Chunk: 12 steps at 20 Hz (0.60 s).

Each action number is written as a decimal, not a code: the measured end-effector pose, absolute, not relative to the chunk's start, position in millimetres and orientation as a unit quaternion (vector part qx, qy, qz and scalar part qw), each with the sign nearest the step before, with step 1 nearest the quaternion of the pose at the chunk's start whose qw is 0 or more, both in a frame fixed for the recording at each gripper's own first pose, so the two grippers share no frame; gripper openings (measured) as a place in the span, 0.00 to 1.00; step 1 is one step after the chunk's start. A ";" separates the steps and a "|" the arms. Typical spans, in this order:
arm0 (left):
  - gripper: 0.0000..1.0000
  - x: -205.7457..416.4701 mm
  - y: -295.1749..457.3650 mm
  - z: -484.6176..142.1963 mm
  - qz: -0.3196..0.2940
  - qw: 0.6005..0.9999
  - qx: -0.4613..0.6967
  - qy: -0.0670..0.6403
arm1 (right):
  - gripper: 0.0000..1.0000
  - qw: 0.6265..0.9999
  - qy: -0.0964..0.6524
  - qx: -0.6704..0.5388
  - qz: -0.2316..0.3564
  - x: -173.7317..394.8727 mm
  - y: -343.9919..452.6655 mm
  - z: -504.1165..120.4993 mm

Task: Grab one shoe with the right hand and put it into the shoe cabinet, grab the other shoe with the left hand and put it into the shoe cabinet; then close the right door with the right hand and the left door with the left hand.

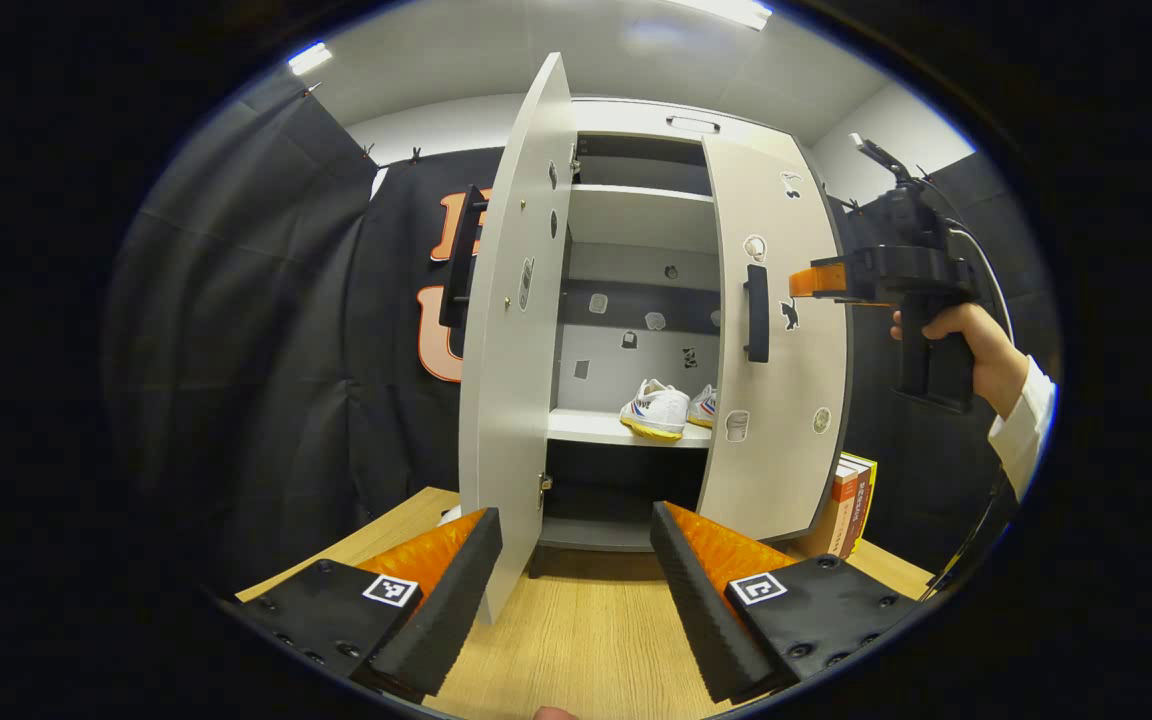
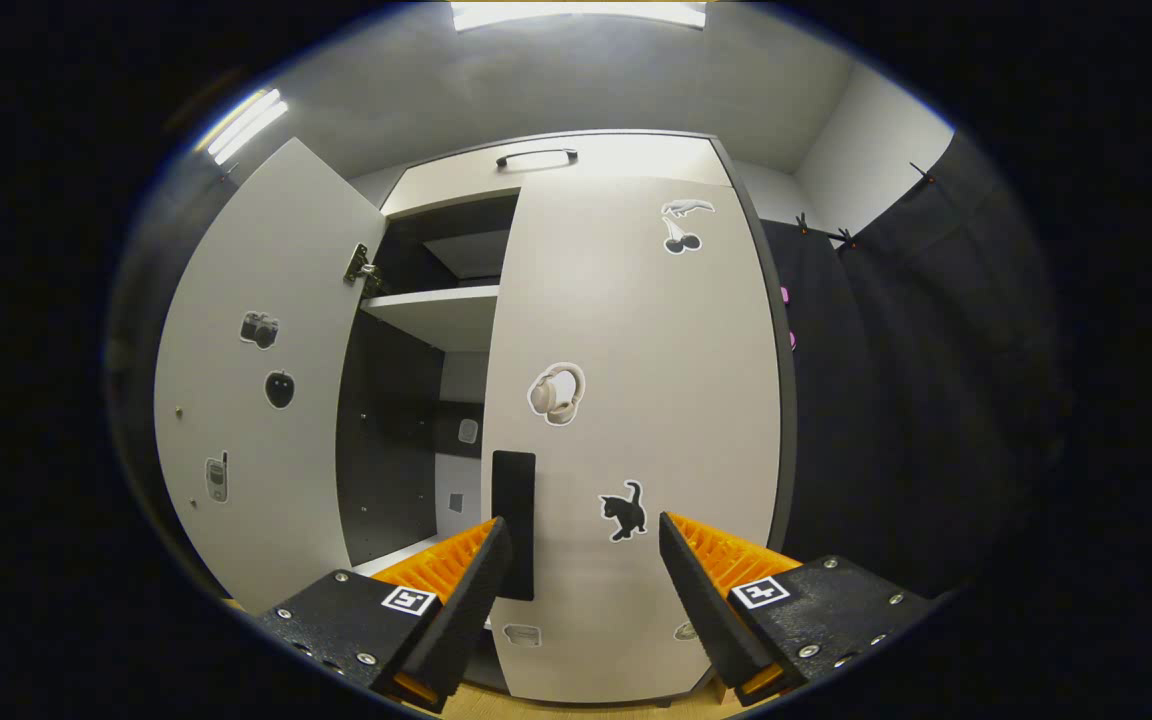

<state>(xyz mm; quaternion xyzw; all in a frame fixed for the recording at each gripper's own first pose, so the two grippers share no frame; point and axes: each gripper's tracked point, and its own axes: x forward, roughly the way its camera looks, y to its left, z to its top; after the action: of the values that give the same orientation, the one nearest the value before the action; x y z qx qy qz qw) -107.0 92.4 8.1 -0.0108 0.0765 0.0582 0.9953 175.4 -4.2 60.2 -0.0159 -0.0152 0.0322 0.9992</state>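
Left door's (image 1: 511,350) edge between spread fingers (image 1: 441,590) (books (image 1: 851,505) beside cabinet (image 1: 636,125))

No readable words, brand names or numbers are showing anywhere; the only signs are picture stickers and coded squares. The right door (image 2: 636,420) is carrying stickers of headphones (image 2: 556,393), a black cat (image 2: 624,511) and cherries (image 2: 682,240), while the left door (image 2: 256,400) is showing a camera (image 2: 259,329), an apple (image 2: 279,389) and what may be a phone (image 2: 217,478). Black-and-white square markers (image 1: 391,589) are sitting on the grippers' fingers, and the spines of the books (image 1: 848,500) beside the cabinet are looking too blurred to read.
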 end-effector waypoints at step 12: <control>0.97 -86.7 73.5 30.0 0.035 0.998 -0.026 0.054 | 0.92 1.000 0.009 -0.005 -0.013 42.9 -13.2 -32.6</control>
<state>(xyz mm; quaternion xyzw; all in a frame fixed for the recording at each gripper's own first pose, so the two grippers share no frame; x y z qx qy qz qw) -86.7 73.5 30.0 -0.0256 0.0538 0.0349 0.9976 42.9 -13.2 -32.6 -0.0048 0.0090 -0.0130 0.9999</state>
